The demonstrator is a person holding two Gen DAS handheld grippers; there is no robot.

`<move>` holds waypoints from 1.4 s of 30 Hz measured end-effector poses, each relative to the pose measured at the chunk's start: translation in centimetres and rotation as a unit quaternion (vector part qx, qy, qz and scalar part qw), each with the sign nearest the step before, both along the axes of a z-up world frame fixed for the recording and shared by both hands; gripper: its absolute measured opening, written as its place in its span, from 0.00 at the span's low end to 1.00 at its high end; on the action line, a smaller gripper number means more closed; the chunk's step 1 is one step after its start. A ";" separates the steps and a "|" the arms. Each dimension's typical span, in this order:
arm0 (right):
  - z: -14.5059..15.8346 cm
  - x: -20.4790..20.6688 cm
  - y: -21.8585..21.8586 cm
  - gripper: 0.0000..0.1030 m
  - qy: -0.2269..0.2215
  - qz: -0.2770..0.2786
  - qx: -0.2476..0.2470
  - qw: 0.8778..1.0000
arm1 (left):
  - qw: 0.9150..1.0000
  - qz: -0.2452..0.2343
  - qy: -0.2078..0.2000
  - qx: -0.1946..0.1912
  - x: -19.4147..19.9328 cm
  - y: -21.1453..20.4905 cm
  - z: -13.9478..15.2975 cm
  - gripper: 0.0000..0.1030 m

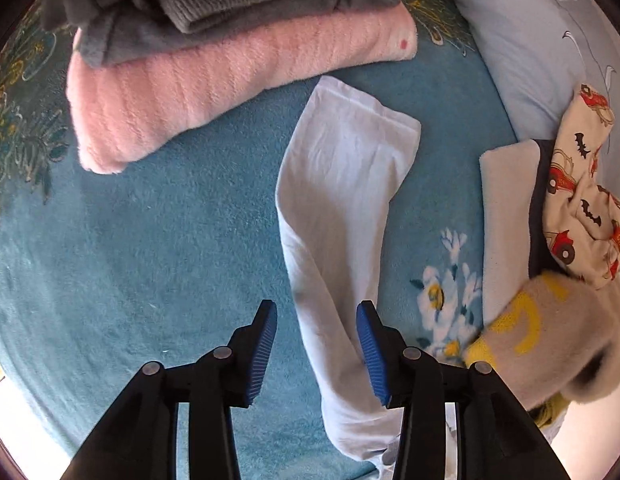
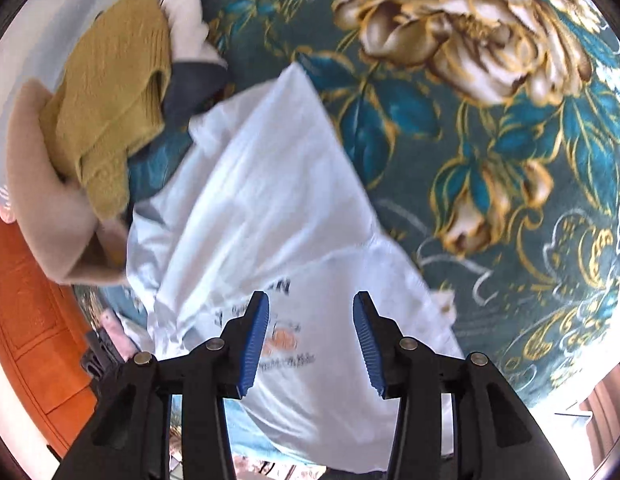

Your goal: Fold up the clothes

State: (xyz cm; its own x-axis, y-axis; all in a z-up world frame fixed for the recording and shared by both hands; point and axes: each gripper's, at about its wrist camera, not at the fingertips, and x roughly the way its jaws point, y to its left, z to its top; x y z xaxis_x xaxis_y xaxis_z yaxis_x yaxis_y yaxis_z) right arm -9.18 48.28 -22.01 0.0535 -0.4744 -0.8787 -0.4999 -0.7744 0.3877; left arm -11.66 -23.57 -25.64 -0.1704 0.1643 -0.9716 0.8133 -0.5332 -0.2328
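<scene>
Both tongs stand spread and empty: the left gripper [image 1: 317, 346] hovers over the narrow end of a pale blue-white cotton T-shirt [image 1: 342, 184], its right pad just beside the cloth's edge, while the right gripper [image 2: 310, 340] hangs above the printed chest of the same shirt [image 2: 270, 208]. The shirt lies part-folded on the teal plush floral blanket [image 1: 130, 240], near a stack of a folded pink fleece garment [image 1: 214, 92] under grey knitwear [image 1: 246, 4], with a mustard knitted sweater [image 2: 114, 92] in the loose pile beside it. To do this fold well, I judge each gripper should pinch a single edge through all layers, lift evenly, and lay the cloth flat without dragging the blanket.
</scene>
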 end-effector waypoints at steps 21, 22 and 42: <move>-0.2 -1.2 -5.8 0.44 -0.018 0.084 0.003 0.996 | 0.947 -0.304 0.070 0.070 -4.3 19.1 1.4 0.54; -0.2 -1.2 -6.0 0.44 -0.018 0.089 0.005 0.996 | 0.946 -0.301 0.091 0.081 -4.0 18.8 2.3 0.59; 0.2 -2.0 -7.7 0.44 -0.021 0.124 0.010 0.992 | 0.975 0.115 0.073 0.175 0.2 4.3 -4.6 0.03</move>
